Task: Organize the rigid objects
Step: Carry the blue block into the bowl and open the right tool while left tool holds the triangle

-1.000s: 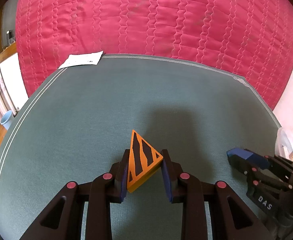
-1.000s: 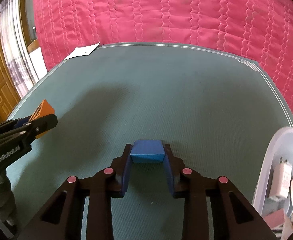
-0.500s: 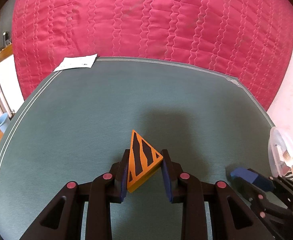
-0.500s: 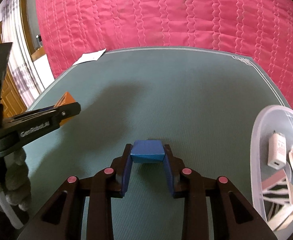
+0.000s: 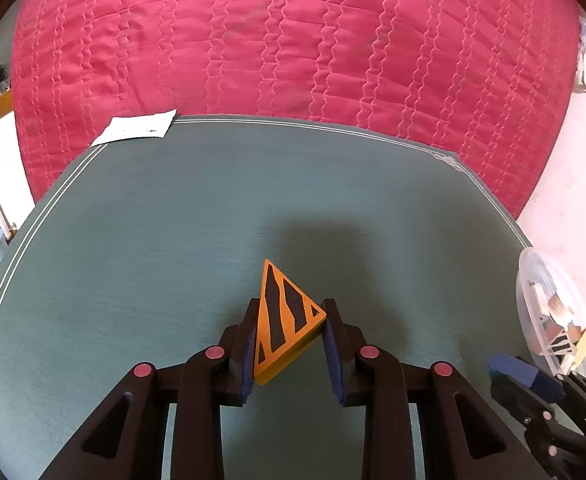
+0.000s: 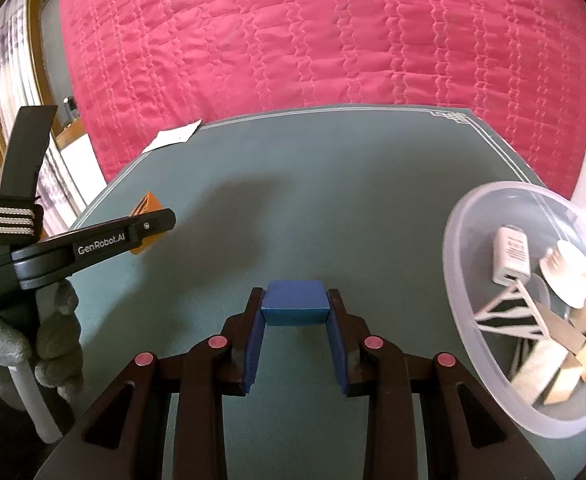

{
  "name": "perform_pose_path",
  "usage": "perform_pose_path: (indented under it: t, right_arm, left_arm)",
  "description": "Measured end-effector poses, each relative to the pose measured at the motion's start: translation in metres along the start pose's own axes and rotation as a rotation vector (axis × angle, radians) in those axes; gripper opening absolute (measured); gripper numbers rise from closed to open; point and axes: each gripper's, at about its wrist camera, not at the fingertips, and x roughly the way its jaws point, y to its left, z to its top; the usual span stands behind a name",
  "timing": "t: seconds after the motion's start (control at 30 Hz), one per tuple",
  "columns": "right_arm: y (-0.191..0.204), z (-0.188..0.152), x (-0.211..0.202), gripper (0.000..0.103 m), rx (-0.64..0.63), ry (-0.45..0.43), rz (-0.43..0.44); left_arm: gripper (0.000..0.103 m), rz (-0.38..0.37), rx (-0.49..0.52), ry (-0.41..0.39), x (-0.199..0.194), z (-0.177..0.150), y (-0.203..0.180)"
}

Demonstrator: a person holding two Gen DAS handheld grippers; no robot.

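Two blocks pinched: orange black-striped triangle (image 5: 287,320) in left gripper (image 5: 289,344), blue block (image 6: 295,307) in right gripper (image 6: 295,332), now drawn nearer clear bowl (image 6: 465,320).

Soft daylight lit both views evenly. A broad diffuse shadow (image 5: 325,240) lay on the green mat (image 5: 133,240) ahead of each gripper. Fisheye bending curved the mat's edges, corners went black, and the clear bowl (image 6: 465,320) beside it blurred slightly.
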Motion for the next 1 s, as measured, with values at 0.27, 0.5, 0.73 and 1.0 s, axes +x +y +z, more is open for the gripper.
perform_pose_path:
  t: [0.27, 0.5, 0.73, 1.0]
  right_arm:
    - [-0.021, -0.009, -0.027, 0.031, 0.067, -0.038, -0.047]
    - [-0.052, -0.007, -0.05, 0.031, 0.134, -0.087, -0.115]
    - [-0.079, -0.002, -0.068, 0.031, 0.193, -0.135, -0.178]
    - [-0.106, 0.0, -0.071, 0.031, 0.254, -0.15, -0.243]
  left_arm:
    - [0.03, -0.012, 0.028, -0.006, -0.003, -0.003, -0.009]
    - [0.03, -0.013, 0.039, -0.006, -0.004, -0.005, -0.013]
    - [0.03, -0.012, 0.049, -0.003, -0.004, -0.008, -0.017]
    - [0.03, -0.009, 0.055, 0.002, -0.003, -0.011, -0.019]
